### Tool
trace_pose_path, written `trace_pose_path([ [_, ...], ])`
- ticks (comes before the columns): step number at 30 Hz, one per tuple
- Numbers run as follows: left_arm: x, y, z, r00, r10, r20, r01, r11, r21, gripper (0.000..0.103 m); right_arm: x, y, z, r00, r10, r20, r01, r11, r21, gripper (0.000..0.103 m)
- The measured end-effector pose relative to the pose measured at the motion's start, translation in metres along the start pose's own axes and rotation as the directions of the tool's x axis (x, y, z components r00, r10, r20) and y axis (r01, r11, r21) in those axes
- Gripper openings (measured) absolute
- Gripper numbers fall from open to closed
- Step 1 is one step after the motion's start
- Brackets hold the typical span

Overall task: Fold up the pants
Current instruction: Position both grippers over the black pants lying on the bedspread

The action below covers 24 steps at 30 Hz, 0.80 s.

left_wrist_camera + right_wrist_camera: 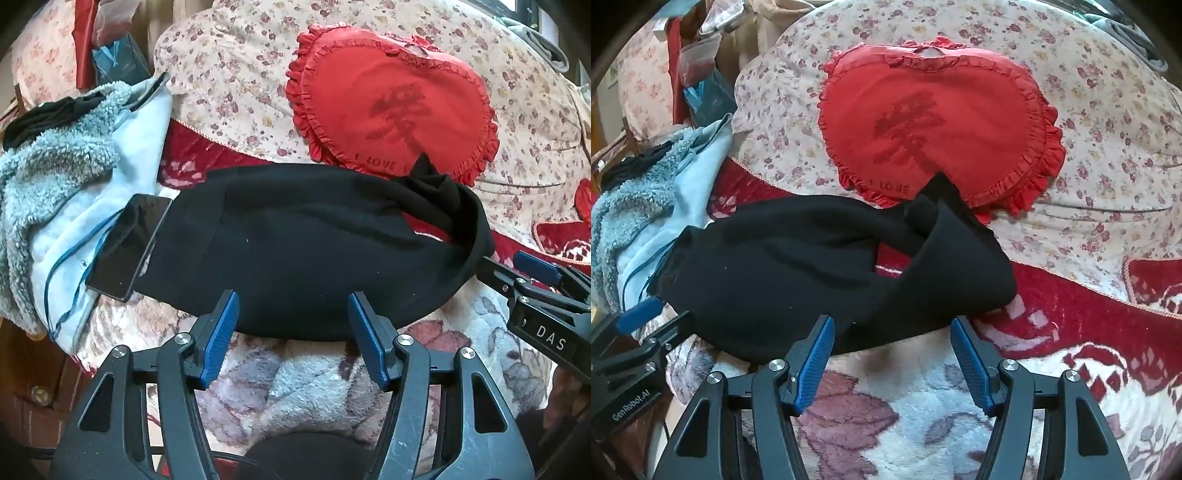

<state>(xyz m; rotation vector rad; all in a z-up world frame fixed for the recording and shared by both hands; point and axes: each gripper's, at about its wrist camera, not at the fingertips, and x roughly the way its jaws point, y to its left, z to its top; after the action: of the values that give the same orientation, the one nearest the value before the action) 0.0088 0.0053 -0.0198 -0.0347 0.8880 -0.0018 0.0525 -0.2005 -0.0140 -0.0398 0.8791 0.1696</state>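
The black pants lie folded into a wide band across the bed, one end bunched up toward the heart pillow. My left gripper is open just above the band's near edge, with nothing pinched. At the right end of the band, the right gripper comes in from the side. In the right wrist view the pants fill the middle. My right gripper stands wide open over their near right edge and holds nothing. The left gripper shows at the pants' left end.
A red heart pillow rests on a floral quilt behind the pants. A dark phone lies on a light blue fleece jacket at the pants' left end. A fluffy patterned blanket covers the near bed.
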Motion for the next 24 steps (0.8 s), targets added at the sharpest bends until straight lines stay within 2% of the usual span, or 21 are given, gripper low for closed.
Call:
trace_pose_path([
  [11, 0.005, 0.005, -0.003, 1.000, 0.009, -0.006, -0.009, 1.000, -0.019, 0.061, 0.002, -0.003, 0.007, 1.000, -0.005, -0.010, 0.005, 1.000, -0.001, 0.064],
  [18, 0.017, 0.014, -0.001, 1.000, 0.013, -0.026, -0.014, 0.999, -0.037, 0.061, 0.011, -0.010, 0.025, 0.998, -0.060, -0.004, 0.060, 0.998, 0.003, 0.064],
  [24, 0.024, 0.021, -0.001, 0.999, 0.022, -0.038, -0.024, 0.998, -0.053, 0.061, 0.018, -0.008, 0.032, 0.999, -0.035, -0.010, 0.035, 0.999, 0.017, 0.064],
])
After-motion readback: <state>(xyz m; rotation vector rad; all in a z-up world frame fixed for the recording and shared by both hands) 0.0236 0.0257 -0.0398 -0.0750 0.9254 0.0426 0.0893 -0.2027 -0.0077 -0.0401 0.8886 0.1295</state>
